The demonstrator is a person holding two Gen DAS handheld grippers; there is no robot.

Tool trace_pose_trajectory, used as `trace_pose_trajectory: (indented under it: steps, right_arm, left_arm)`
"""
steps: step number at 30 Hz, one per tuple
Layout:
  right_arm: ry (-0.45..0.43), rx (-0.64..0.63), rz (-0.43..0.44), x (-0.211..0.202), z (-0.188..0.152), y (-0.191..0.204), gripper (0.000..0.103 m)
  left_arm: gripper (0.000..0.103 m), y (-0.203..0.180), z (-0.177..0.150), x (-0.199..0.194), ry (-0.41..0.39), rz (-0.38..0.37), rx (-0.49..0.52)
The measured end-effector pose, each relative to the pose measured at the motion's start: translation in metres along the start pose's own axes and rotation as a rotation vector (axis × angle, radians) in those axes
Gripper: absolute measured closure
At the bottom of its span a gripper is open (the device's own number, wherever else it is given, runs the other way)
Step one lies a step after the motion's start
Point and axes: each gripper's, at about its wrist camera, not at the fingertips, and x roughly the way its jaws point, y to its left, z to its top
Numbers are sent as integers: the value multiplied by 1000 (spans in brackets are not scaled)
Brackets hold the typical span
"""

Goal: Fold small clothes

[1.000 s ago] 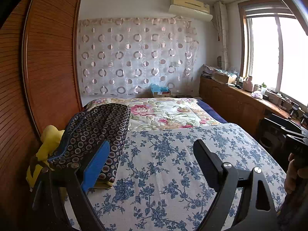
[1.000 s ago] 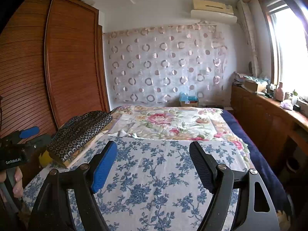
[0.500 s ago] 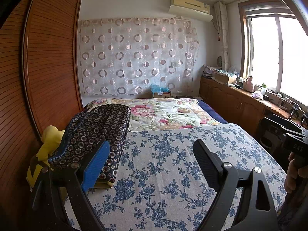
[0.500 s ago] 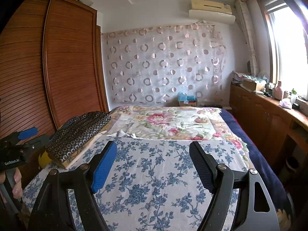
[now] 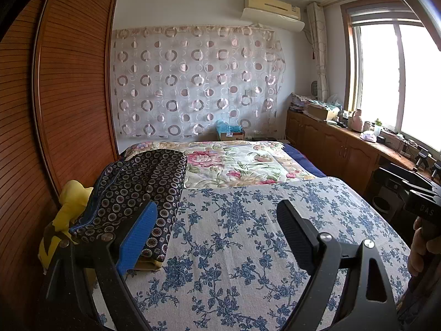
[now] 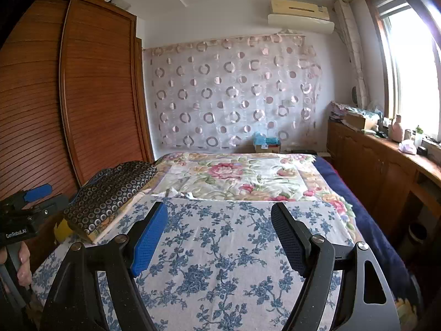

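Note:
A white sheet with blue flowers lies flat over the near half of the bed. On its left edge rests a folded dark cloth with ring patterns, stacked on something pale. A small crumpled white bit of cloth shows at the sheet's far edge. My left gripper hovers above the sheet, open and empty, its blue pad beside the dark cloth. My right gripper is open too, with only the sheet showing between its fingers. Each gripper appears at the edge of the other's view, held by a hand.
A pink-flowered quilt covers the far half of the bed. A yellow soft item is wedged between the bed and the wooden wardrobe on the left. A cluttered low cabinet runs under the window on the right.

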Motion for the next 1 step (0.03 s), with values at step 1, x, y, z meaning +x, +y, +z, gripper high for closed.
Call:
trace_pose_trajectory:
  steps: [1]
  right_arm:
    - [0, 0, 1, 0, 0, 0, 24]
  left_arm:
    - [14, 0, 0, 0, 0, 0, 1]
